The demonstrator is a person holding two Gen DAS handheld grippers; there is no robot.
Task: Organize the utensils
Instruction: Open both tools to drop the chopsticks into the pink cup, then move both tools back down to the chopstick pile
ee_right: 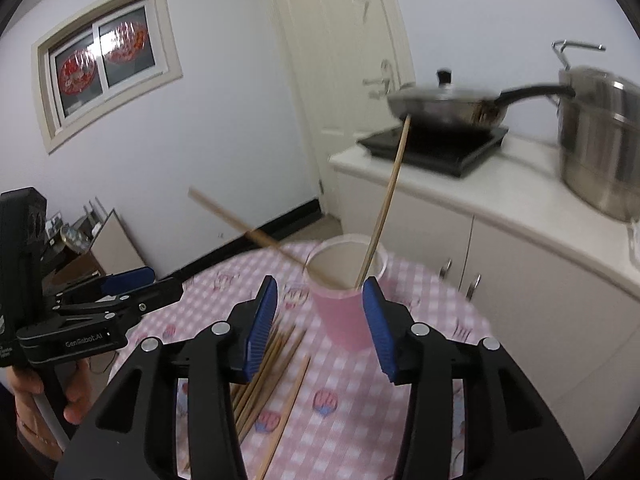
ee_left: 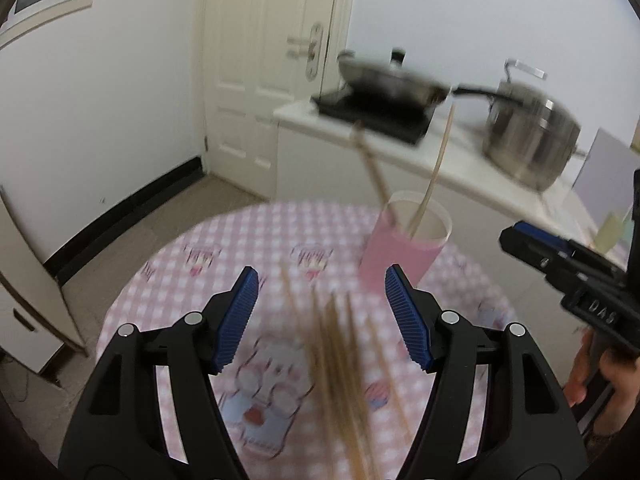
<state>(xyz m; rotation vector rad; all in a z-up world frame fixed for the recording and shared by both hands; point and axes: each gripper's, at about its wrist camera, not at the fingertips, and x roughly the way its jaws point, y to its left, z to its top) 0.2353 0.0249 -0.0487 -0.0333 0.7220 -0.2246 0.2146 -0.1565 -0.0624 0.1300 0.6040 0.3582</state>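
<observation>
— What do the chopsticks look like?

— Thin, straight sticks of pale wood. Most lie loose in a heap of chopsticks (ee_left: 340, 364) on the round tabletop (ee_left: 168, 280), roughly side by side, some crossing. They are blurred in the left wrist view; the right wrist view shows them more sharply, with one a little apart from the rest.

— And the others?

— Two chopsticks (ee_right: 386, 200) stand in a pink cup (ee_right: 344, 316), leaning apart against its rim, one tilted left, one nearly upright. The cup is a smooth cylinder with a whitish inside, standing upright beyond the heap.

— The table surface?

— A cloth in pink and white checks printed with cartoon figures.

— The grippers?

— Both are black plastic with ribbed blue pads. The left gripper (ee_left: 322, 316) hangs above the heap, jaws spread wide with nothing between the pads. The right gripper (ee_right: 320, 320) has its jaws parted too, gripping nothing; the cup shows in the gap between them but farther off, untouched.

— Anything behind?

— A white counter (ee_right: 500, 200) carries a black hob (ee_right: 432, 148) with a lidded steel pan (ee_right: 448, 104), and a tall shiny steel pot (ee_right: 600, 148) beside it.
</observation>
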